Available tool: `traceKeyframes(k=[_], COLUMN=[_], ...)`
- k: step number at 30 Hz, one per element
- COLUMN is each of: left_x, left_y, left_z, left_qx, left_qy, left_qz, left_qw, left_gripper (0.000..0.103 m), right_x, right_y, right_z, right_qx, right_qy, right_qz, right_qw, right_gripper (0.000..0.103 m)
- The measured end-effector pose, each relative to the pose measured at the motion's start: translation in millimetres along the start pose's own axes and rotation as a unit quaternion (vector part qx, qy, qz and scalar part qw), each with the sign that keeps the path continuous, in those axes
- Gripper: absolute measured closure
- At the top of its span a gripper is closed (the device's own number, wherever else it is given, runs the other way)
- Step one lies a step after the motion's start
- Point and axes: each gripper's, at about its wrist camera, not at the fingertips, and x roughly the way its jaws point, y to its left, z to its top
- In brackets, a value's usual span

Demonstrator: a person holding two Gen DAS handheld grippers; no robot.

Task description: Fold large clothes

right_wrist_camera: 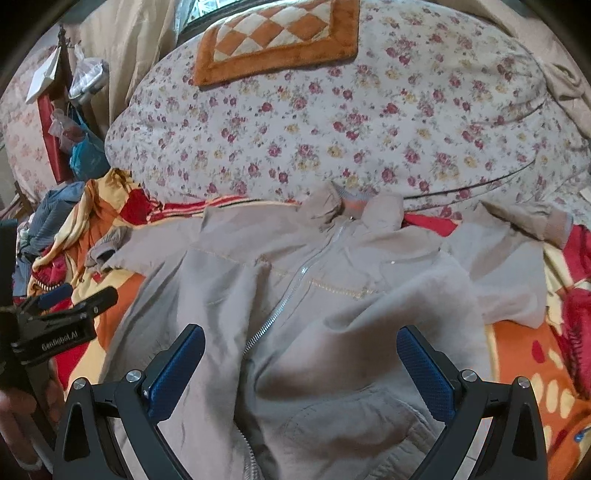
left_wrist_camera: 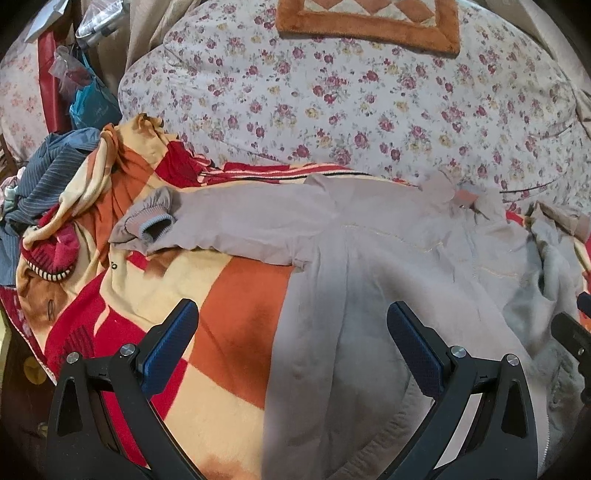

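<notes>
**Grey jacket spread on the bed, both grippers released above it**

While the grey zip jacket (right_wrist_camera: pixel 295 295) lies front-up across a red, orange and cream blanket (left_wrist_camera: pixel 236 295) on the bed, both grippers hang just over its lower half with nothing between their fingers. The left gripper (left_wrist_camera: pixel 291 332) is spread wide over the jacket's left edge, one blue pad above the blanket and the other above grey cloth. The right gripper (right_wrist_camera: pixel 301 354) is likewise released, straddling the zip (right_wrist_camera: pixel 280 306), which is partly undone near the hem.

One sleeve (left_wrist_camera: pixel 207 225) stretches out sideways with its ribbed cuff (left_wrist_camera: pixel 155 225) resting on the blanket; the other sleeve (right_wrist_camera: pixel 517 229) lies bunched towards the far side, and fleecy lining (right_wrist_camera: pixel 436 280) is turned out beside it.

Beyond the collar (right_wrist_camera: pixel 351 203) bulges a flowered quilt (right_wrist_camera: pixel 332 129) with an orange checkered mat (right_wrist_camera: pixel 280 33) on top. Crowding the blanket's side edge are a striped blue garment (left_wrist_camera: pixel 48 173), a red knitted hat (left_wrist_camera: pixel 55 258) and hanging bags (left_wrist_camera: pixel 88 103).
</notes>
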Motion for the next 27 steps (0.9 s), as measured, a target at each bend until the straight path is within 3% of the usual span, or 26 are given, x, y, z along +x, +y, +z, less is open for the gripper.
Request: traceKeyframes(k=[18,22,27], left_x=[26.4,34.1,50.1], left_y=[5.9,26.0,76.8], left_z=[6.5,14.2,35.9], left_qx=[-0.013,-0.031,-0.062], left_qy=[0.024,0.026,0.027], left_qz=[0.011,0.014,0.049], left_qw=[0.9996,0.9991,0.9965], left_gripper=[0.001,0.001,0.001], right_x=[16.0,19.7,20.7], right_y=[-16.4,-17.0,-16.9], right_z=[-2.4,-4.2,-4.4], right_qx=[0.01,0.013,0.014], right_qy=[0.017,0.026,0.033], right_qz=[0.0,0.003,0.014], right_qw=[1.0,1.0,0.999], right_gripper=[0.0,0.0,0.0])
